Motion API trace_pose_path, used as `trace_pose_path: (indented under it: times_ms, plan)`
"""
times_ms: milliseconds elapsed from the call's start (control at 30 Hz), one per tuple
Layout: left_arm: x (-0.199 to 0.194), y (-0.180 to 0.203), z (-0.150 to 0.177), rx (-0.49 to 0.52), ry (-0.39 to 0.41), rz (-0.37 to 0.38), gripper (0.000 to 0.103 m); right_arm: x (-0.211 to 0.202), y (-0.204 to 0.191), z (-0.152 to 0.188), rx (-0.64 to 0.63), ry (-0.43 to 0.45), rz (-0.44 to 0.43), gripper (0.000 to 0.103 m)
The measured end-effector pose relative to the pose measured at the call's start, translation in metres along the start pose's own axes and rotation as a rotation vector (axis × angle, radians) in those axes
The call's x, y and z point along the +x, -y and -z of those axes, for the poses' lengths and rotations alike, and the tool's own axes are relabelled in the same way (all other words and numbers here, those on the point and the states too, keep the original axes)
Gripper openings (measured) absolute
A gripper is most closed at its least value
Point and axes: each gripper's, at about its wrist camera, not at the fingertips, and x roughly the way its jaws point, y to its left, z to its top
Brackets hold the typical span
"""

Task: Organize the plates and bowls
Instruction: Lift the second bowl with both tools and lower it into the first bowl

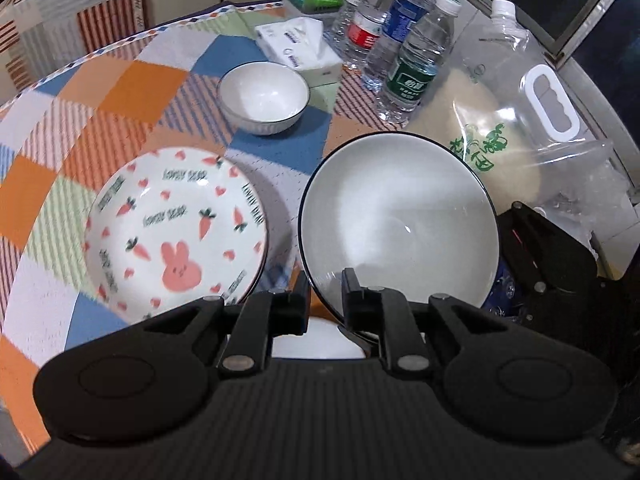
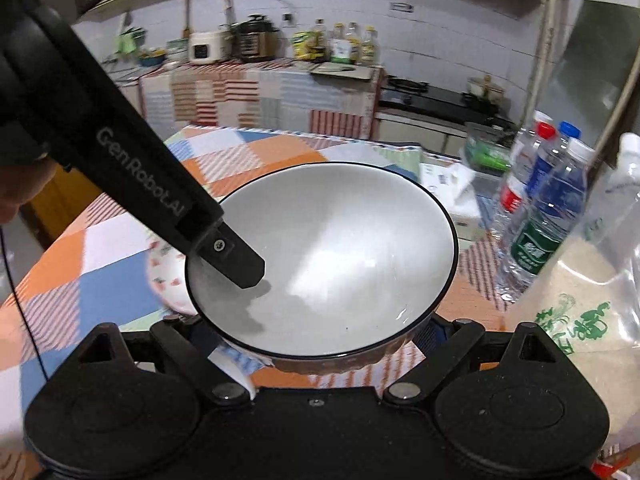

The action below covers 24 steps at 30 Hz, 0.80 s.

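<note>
Left tongs (image 1: pixel 325 292) are pinched on the near rim of the large grey ceramic bowl with the black rim (image 1: pixel 400 220), one finger inside, one outside; the bowl is held tilted, clear of the checked-cloth worktop (image 1: pixel 120 92). Right tongs (image 2: pixel 316 344): fingers are hidden under that same bowl (image 2: pixel 332 264), so their state cannot be told.

Left of the left tongs, the white carrot-and-rabbit printed deep plate (image 1: pixel 176 232) is lying flat on the worktop. Ahead, a small white ribbed bowl (image 1: pixel 264 96) is seen upright, with a white tissue pack (image 1: pixel 300 44) just behind it. Ahead-right, three clear plastic water bottles (image 1: pixel 400 40) are grouped close together. To the right, a clear plastic rice bag with a white handle (image 1: pixel 520 120) is crowding the bowl's far side.
</note>
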Motion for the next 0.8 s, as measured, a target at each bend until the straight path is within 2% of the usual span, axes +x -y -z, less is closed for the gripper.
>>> trace_pose_path:
  times_ms: [367,533,667,800]
  plan:
    - [-0.001,-0.040,0.055,-0.106,-0.100,0.015,0.014,-0.005,-0.041,0.020,-0.010,-0.072,-0.168,0.095]
    - [0.013,-0.041,0.074,-0.136,-0.147,0.000,0.014,-0.005,-0.050,0.032,-0.048,-0.117,-0.249,0.095]
    - [0.023,-0.037,0.087,-0.123,-0.155,-0.047,0.014,0.003,-0.052,0.039,-0.021,-0.168,-0.265,0.095]
    - [0.033,-0.040,0.091,-0.133,-0.188,-0.047,0.014,0.009,-0.060,0.043,-0.025,-0.221,-0.254,0.095]
